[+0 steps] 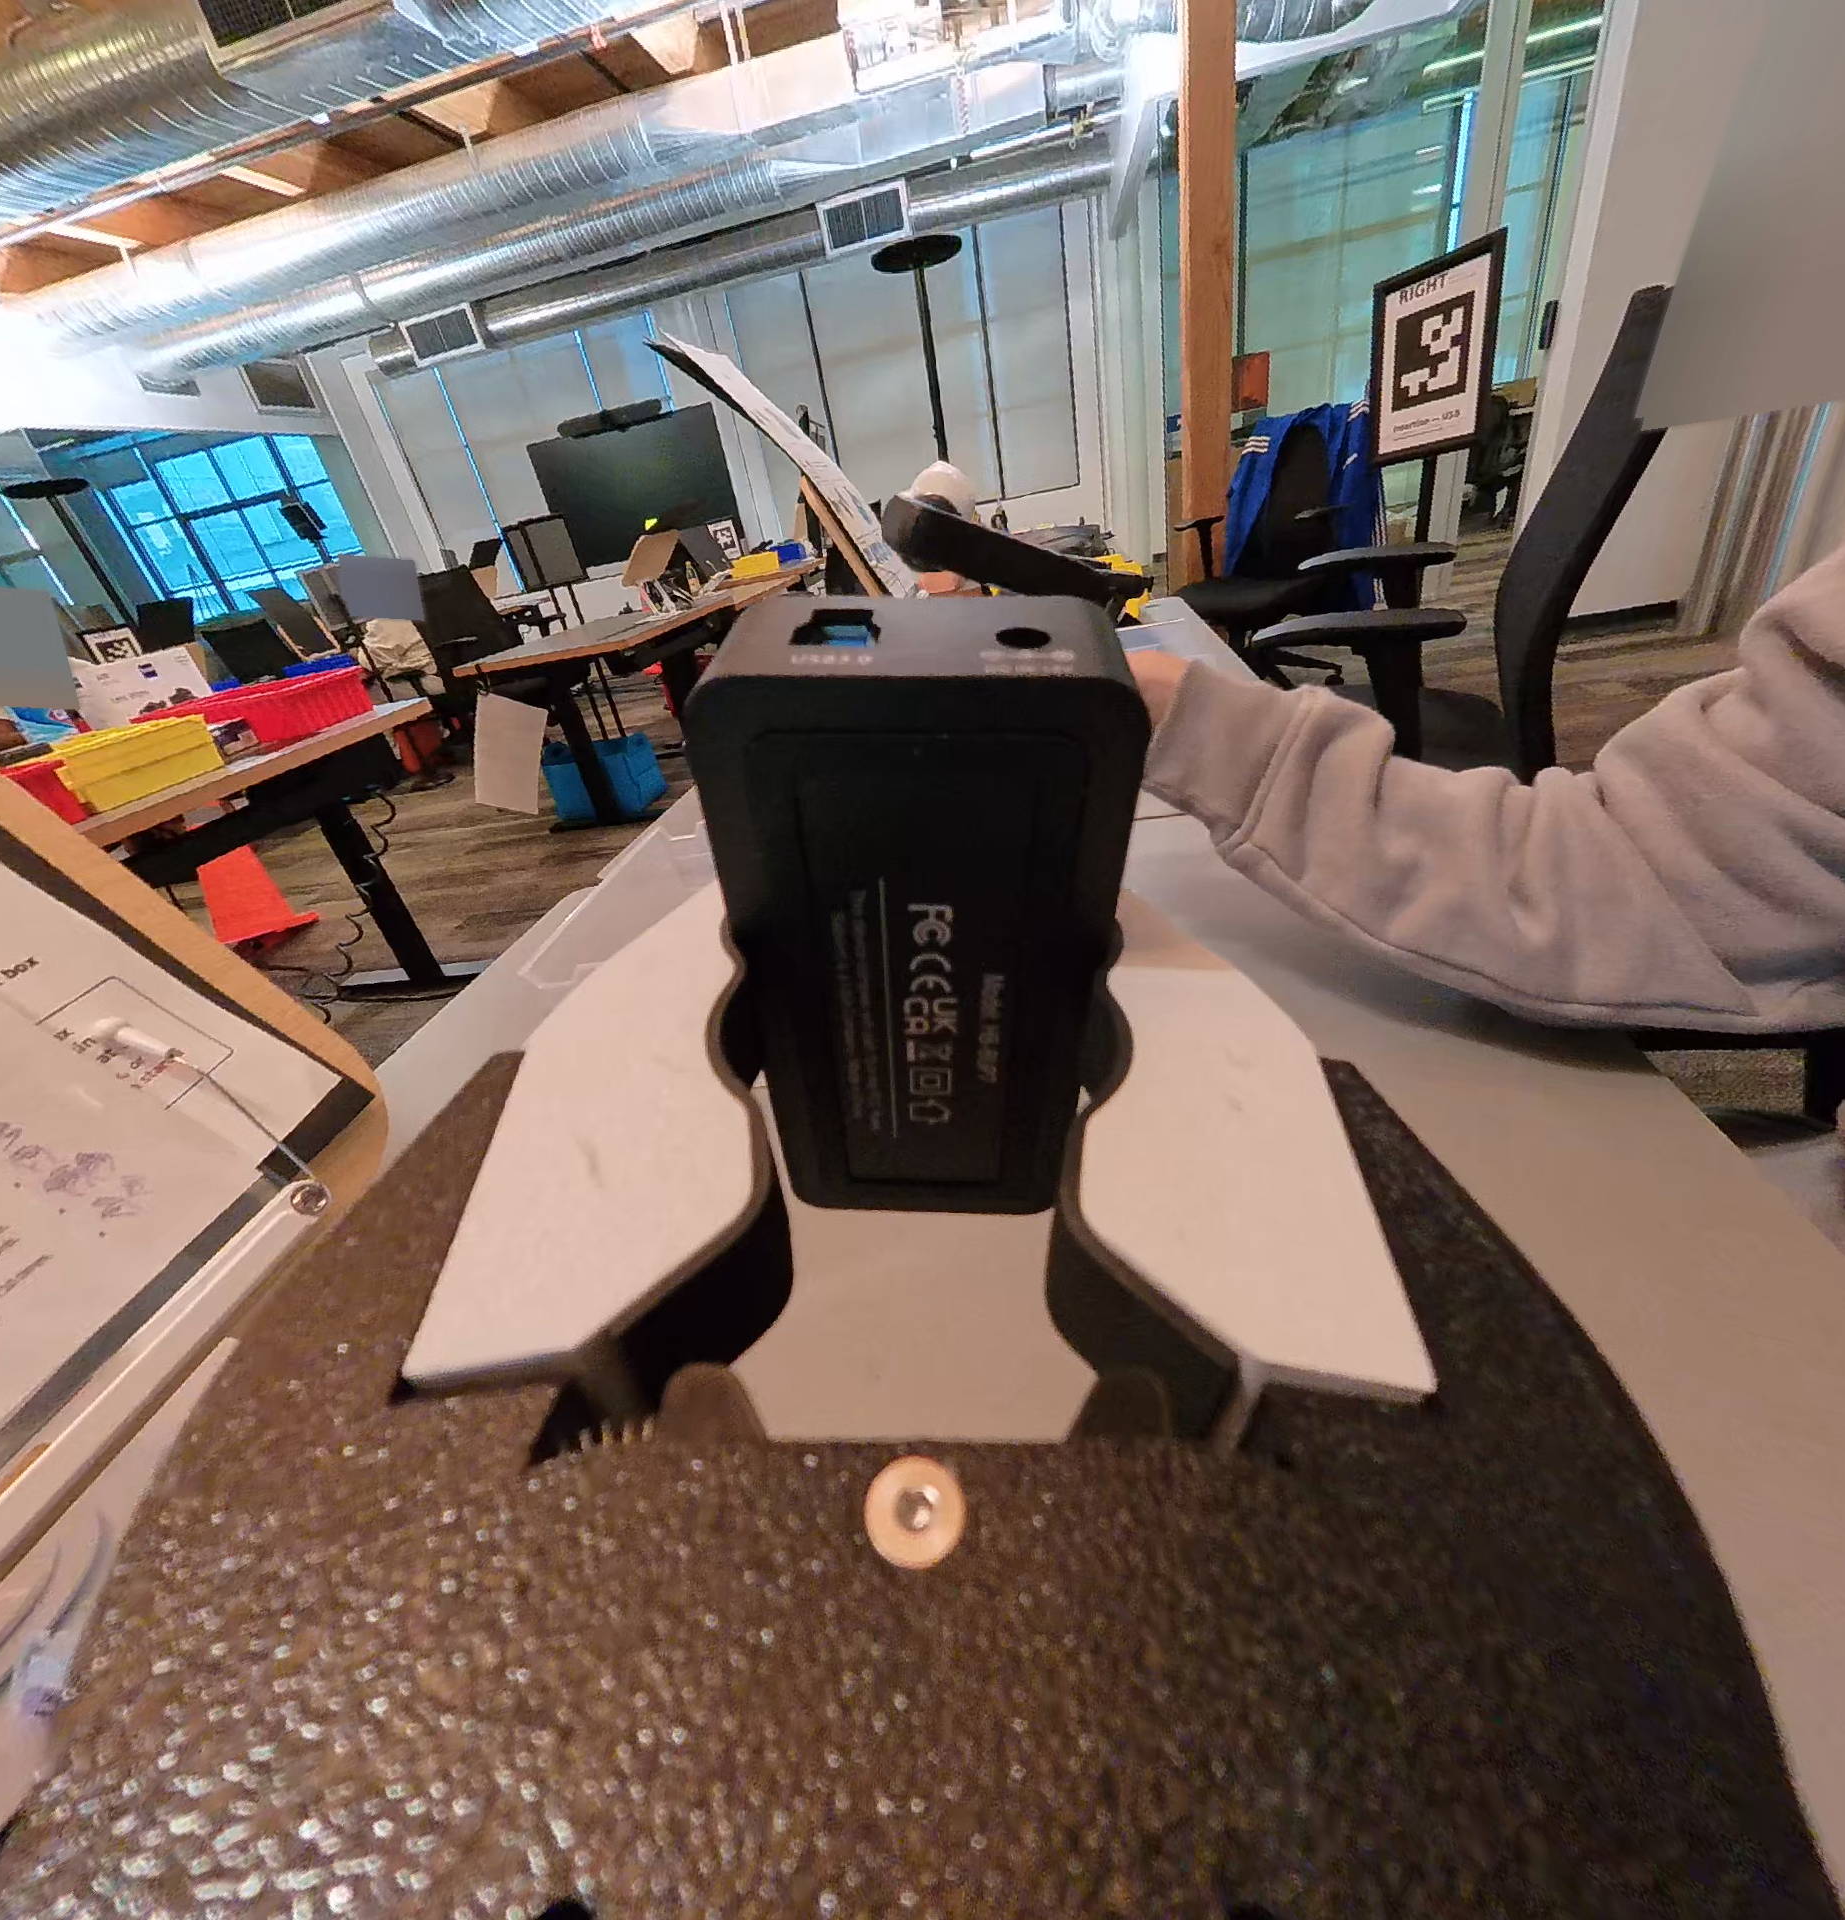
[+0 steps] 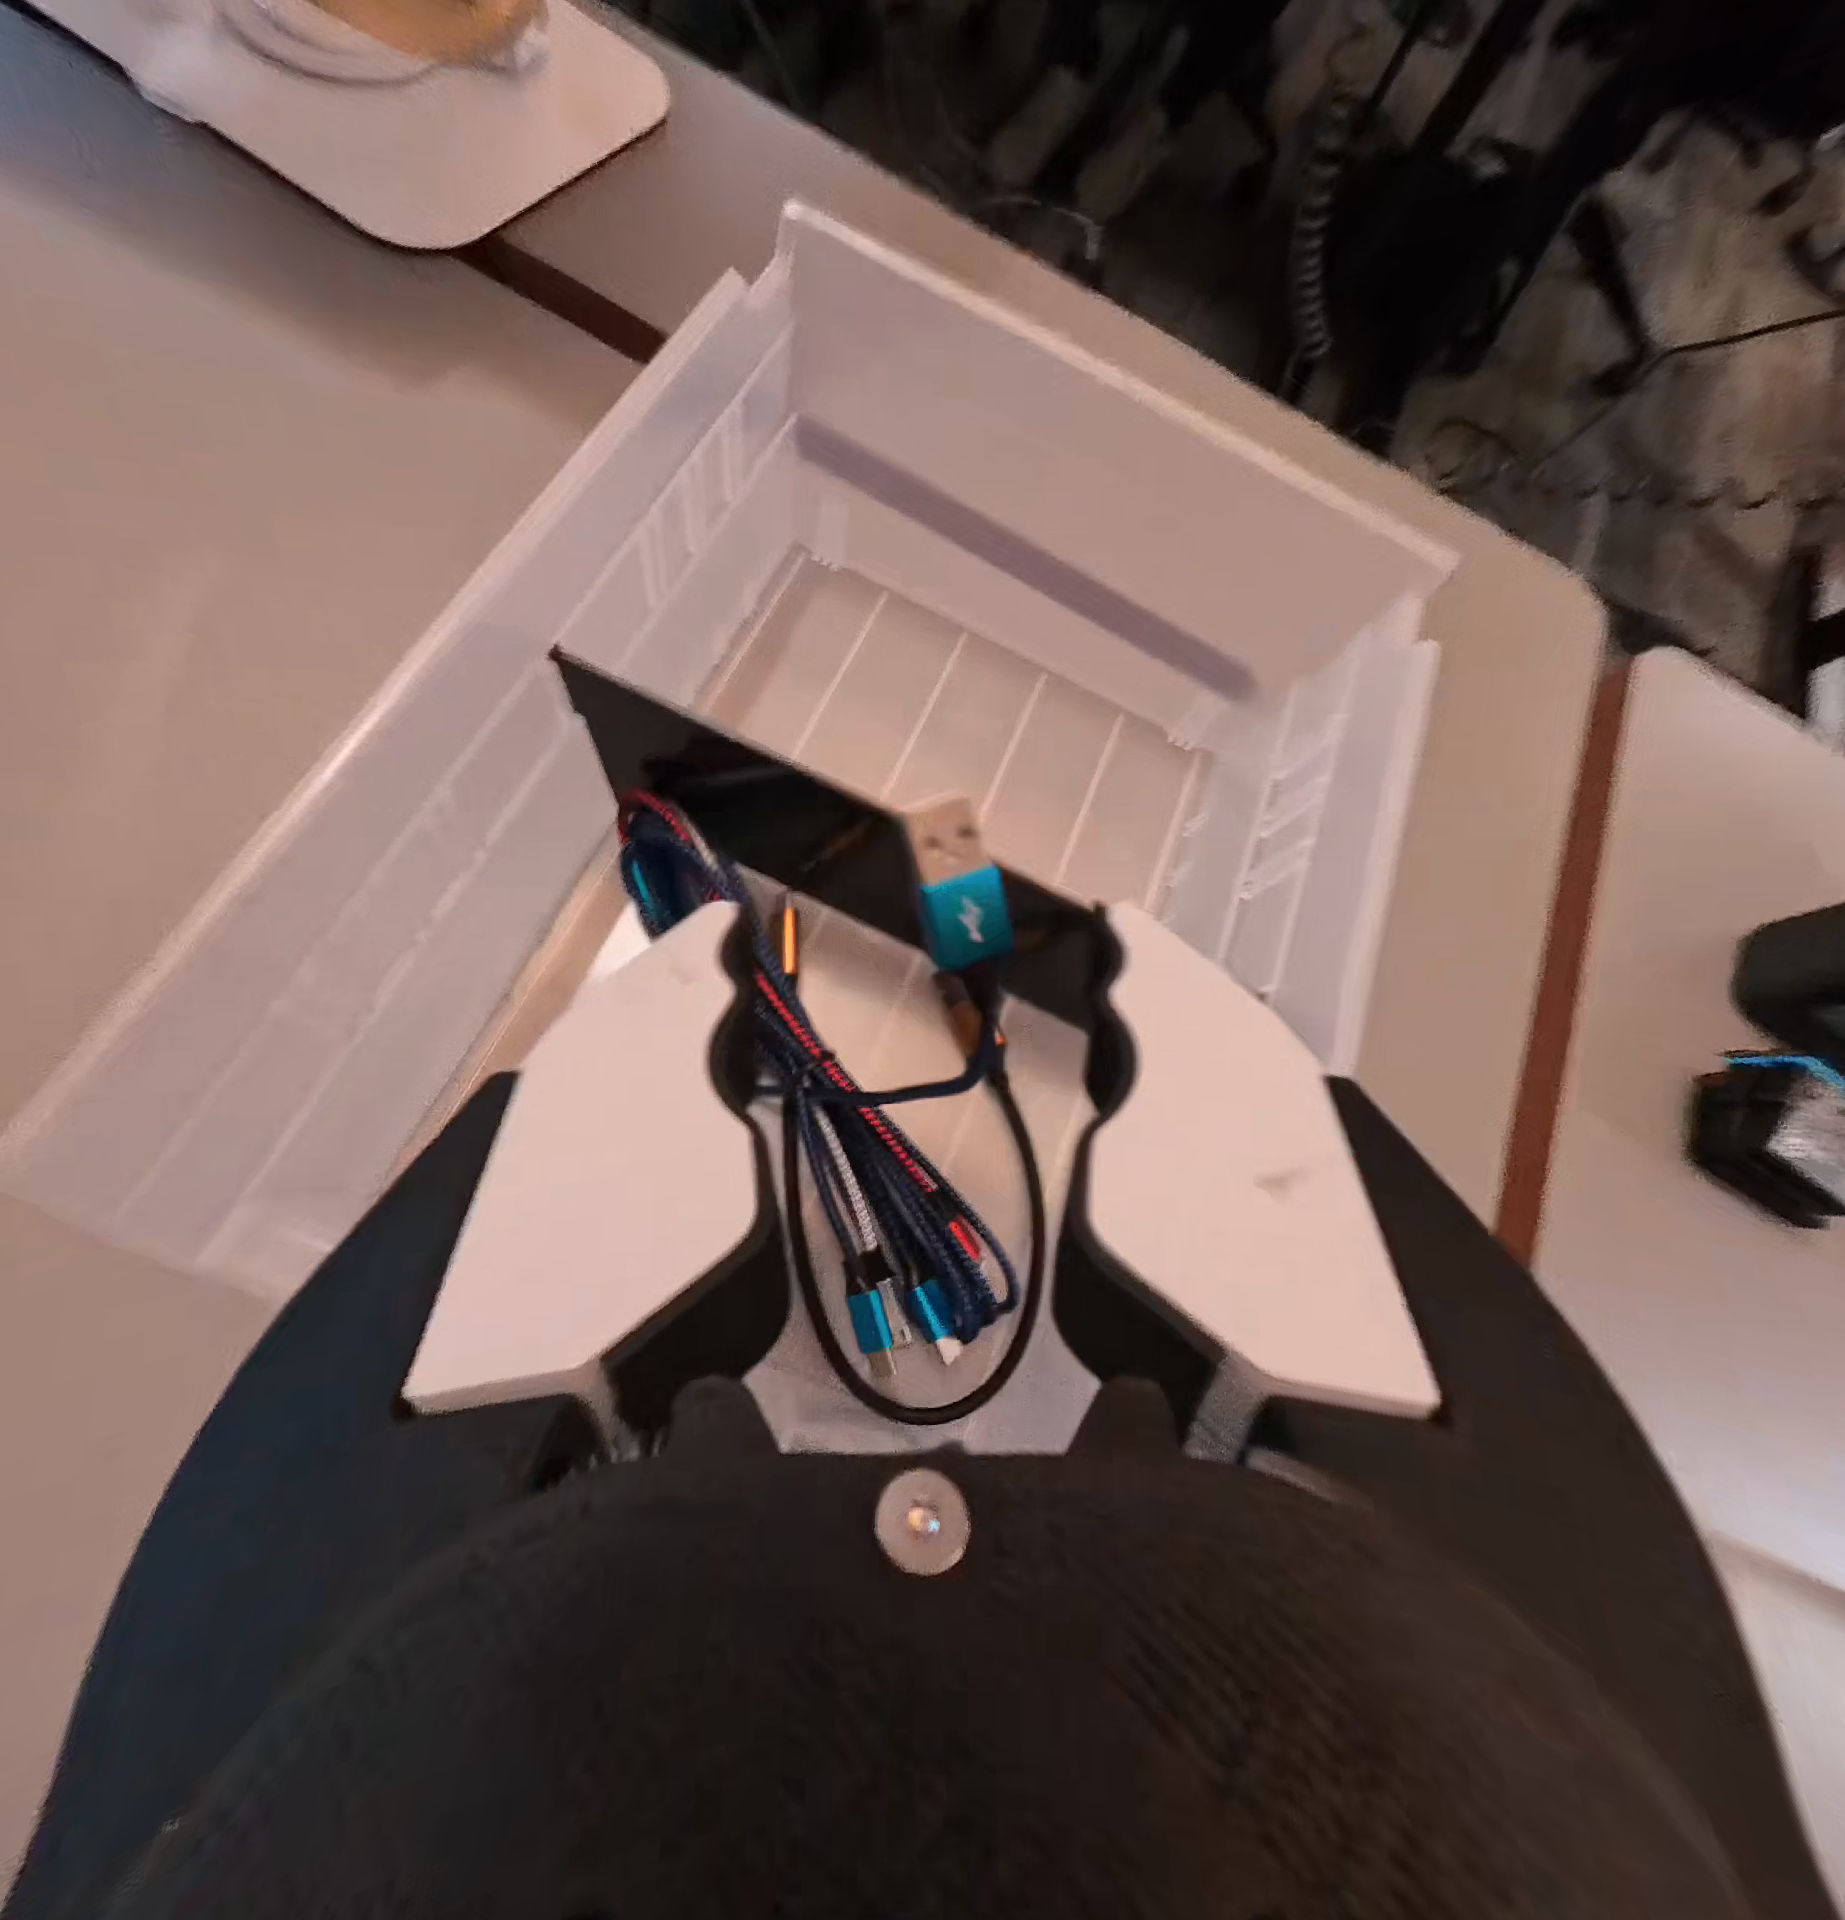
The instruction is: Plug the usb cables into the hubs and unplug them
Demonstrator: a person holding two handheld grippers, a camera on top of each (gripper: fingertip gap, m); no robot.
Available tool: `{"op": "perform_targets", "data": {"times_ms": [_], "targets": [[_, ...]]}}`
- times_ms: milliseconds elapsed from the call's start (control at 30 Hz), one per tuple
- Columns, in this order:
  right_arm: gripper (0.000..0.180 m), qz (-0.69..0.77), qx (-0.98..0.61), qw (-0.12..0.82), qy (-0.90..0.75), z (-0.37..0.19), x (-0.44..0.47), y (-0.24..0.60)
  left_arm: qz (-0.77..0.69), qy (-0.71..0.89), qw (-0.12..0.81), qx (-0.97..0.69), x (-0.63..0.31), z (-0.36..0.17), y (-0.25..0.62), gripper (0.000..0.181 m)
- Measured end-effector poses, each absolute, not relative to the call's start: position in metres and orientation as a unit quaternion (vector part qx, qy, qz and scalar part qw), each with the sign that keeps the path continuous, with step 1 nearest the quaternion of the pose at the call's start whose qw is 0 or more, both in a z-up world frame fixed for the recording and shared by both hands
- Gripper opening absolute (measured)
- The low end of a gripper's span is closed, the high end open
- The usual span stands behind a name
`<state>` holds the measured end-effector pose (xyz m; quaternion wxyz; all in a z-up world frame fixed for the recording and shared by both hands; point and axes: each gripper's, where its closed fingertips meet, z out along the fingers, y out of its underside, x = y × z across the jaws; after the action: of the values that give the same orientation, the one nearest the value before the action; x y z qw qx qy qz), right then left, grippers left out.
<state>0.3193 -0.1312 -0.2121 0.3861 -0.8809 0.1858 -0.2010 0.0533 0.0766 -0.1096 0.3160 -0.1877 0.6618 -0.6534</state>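
In the left wrist view my left gripper is shut on a black USB hub. It holds the hub upright with the labelled underside facing the camera. A blue USB port and a round socket show on the hub's top end. In the right wrist view my right gripper is open over a clear plastic bin. A bundle of blue and red braided USB cables lies below, between the fingers. Its teal USB plug rests against a flat black object in the bin.
A person's grey sleeve reaches in from the right behind the hub. A framed instruction board stands at the left. Black devices lie on the table right of the bin, and a white board lies at the far left.
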Motion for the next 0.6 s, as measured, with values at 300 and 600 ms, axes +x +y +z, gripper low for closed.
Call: {"op": "perform_targets", "data": {"times_ms": [300, 600], "targets": [[0.085, -0.006, -0.761, 0.619, -0.192, -0.125, 0.134, 0.007, -0.685, 0.636, 0.306, -0.183, 0.054, -0.099, 0.072, 0.061], [0.072, 0.064, -0.73, 0.625, -0.27, -0.144, 0.037, 0.09, -0.669, 0.659, 0.298, -0.17, 0.055, -0.105, 0.053, 0.061]]}}
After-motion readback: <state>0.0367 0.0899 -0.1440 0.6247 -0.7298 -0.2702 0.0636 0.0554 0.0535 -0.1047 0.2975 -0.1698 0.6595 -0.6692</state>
